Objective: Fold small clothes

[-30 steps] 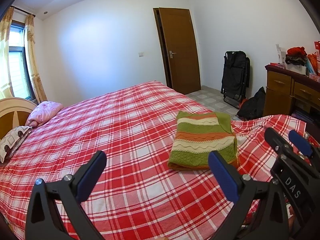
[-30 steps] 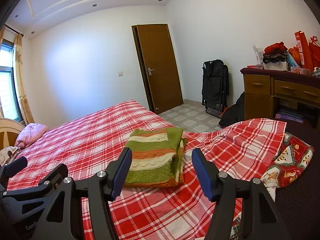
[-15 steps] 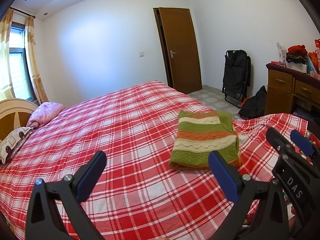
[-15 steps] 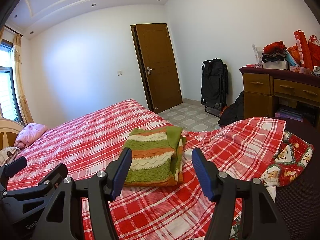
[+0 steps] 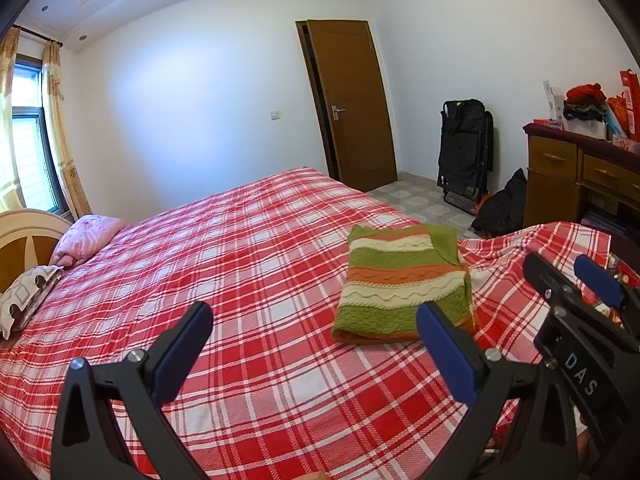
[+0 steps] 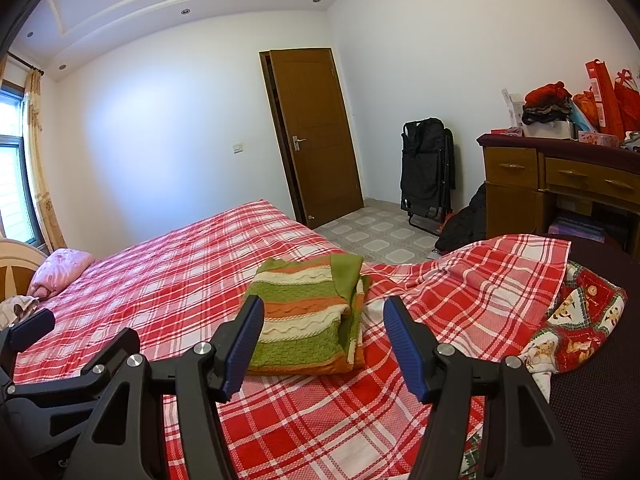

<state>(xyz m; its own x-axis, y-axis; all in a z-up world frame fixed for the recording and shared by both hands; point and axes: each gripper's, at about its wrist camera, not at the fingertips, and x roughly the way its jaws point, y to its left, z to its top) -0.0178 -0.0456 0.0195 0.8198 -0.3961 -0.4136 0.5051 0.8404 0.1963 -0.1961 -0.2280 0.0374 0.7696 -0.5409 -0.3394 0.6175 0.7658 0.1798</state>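
Observation:
A folded knit sweater (image 5: pixel 400 284) with green, orange and cream stripes lies on the red plaid bedspread (image 5: pixel 240 280); it also shows in the right wrist view (image 6: pixel 304 312). My left gripper (image 5: pixel 314 344) is open and empty, held above the bed, left of and nearer than the sweater. My right gripper (image 6: pixel 324 340) is open and empty, held just short of the sweater's near edge. The right gripper also shows at the right of the left wrist view (image 5: pixel 580 292). The left gripper's fingertip (image 6: pixel 30 324) shows at the left of the right wrist view.
A pink garment (image 5: pixel 86 236) and a patterned pillow (image 5: pixel 24 300) lie by the headboard. A Christmas-print cloth (image 6: pixel 580 320) lies at the bed's right corner. A wooden desk (image 6: pixel 560 180), a black folded chair (image 6: pixel 428 172) and a door (image 6: pixel 320 136) stand beyond.
Both grippers have drifted slightly; the view has shifted a little. The sweater has not moved and both grippers stay open.

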